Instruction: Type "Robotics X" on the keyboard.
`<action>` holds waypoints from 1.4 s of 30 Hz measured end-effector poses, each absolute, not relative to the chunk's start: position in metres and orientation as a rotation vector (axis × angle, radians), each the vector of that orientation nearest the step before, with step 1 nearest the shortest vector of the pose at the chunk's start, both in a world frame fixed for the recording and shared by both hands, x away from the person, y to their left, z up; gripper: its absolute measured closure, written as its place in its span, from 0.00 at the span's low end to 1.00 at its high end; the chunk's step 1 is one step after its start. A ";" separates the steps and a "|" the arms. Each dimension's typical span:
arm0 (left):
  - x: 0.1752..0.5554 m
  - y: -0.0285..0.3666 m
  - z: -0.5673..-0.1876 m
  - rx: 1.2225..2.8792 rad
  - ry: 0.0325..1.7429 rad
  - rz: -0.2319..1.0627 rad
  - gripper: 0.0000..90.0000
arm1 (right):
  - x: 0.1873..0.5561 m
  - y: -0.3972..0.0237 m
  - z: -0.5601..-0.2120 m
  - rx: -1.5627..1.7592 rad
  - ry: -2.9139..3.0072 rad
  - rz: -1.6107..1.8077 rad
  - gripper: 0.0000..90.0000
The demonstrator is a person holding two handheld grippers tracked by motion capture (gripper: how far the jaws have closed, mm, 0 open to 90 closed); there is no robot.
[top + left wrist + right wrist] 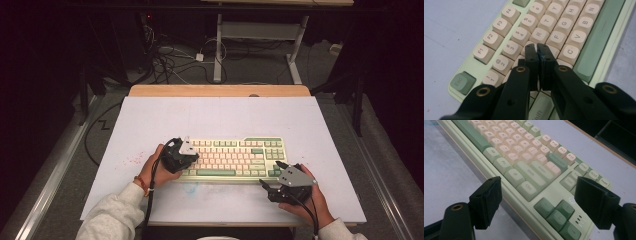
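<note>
Hidden or cut off, as we find it:
- keyboard (564, 32): in the left gripper view, cut by the top and bottom edges; keys under the closed left tongs (537, 50) covered.
- In the right gripper view, far legends blurred; we cannot read them.
- counter (215, 205): near edge partly behind sleeves.

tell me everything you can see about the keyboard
The keyboard is a pale green case with cream letter keys and darker green modifier, arrow and space keys, plastic by the look. It lies flat near the front of the white table. The left gripper, jaws shut, has its tips down among the keys around E and D. The right gripper, jaws open, sits off its arrow-key corner.
</note>
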State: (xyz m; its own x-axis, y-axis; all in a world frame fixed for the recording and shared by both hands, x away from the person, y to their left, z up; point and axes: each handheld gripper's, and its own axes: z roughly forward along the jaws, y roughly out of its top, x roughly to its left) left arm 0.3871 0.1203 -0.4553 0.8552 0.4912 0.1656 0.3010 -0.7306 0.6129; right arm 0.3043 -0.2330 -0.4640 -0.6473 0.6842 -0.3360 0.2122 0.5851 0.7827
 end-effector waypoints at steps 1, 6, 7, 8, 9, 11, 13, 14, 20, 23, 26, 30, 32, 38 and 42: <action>0.387 0.120 -0.457 2.441 0.570 0.421 0.96 | 0.304 -0.233 -0.464 0.708 2.182 0.962 0.25; 0.385 0.119 -0.456 2.436 0.565 0.442 0.95 | 0.304 -0.233 -0.464 0.705 2.185 0.961 0.25; 0.385 0.119 -0.455 2.428 0.565 0.445 0.95 | 0.304 -0.233 -0.464 0.706 2.185 0.961 0.25; 0.385 0.120 -0.454 2.429 0.562 0.450 0.95 | 0.304 -0.233 -0.464 0.706 2.184 0.961 0.25; 0.384 0.120 -0.453 2.429 0.560 0.455 0.95 | 0.304 -0.233 -0.464 0.705 2.184 0.962 0.25; 0.384 0.120 -0.453 2.426 0.560 0.462 0.95 | 0.304 -0.233 -0.464 0.706 2.184 0.962 0.25; 0.384 0.120 -0.453 2.422 0.558 0.464 0.95 | 0.304 -0.233 -0.464 0.705 2.184 0.963 0.25; 0.383 0.120 -0.452 2.419 0.560 0.468 0.95 | 0.304 -0.233 -0.464 0.705 2.185 0.963 0.25; 0.383 0.123 -0.448 2.396 0.564 0.483 0.92 | 0.304 -0.233 -0.463 0.705 2.183 0.964 0.25; 0.382 0.124 -0.446 2.388 0.562 0.489 0.91 | 0.304 -0.233 -0.463 0.704 2.184 0.964 0.25; 0.381 0.124 -0.444 2.372 0.563 0.493 0.88 | 0.304 -0.233 -0.463 0.705 2.183 0.965 0.25; 0.379 0.125 -0.441 2.350 0.567 0.510 0.80 | 0.304 -0.233 -0.463 0.706 2.182 0.967 0.25; 0.378 0.126 -0.439 2.334 0.575 0.529 0.75 | 0.304 -0.233 -0.463 0.707 2.182 0.967 0.25; 0.374 0.127 -0.436 2.281 0.590 0.584 0.59 | 0.304 -0.234 -0.462 0.706 2.179 0.968 0.25; 0.371 0.126 -0.434 2.262 0.598 0.613 0.43 | 0.304 -0.234 -0.462 0.705 2.177 0.966 0.25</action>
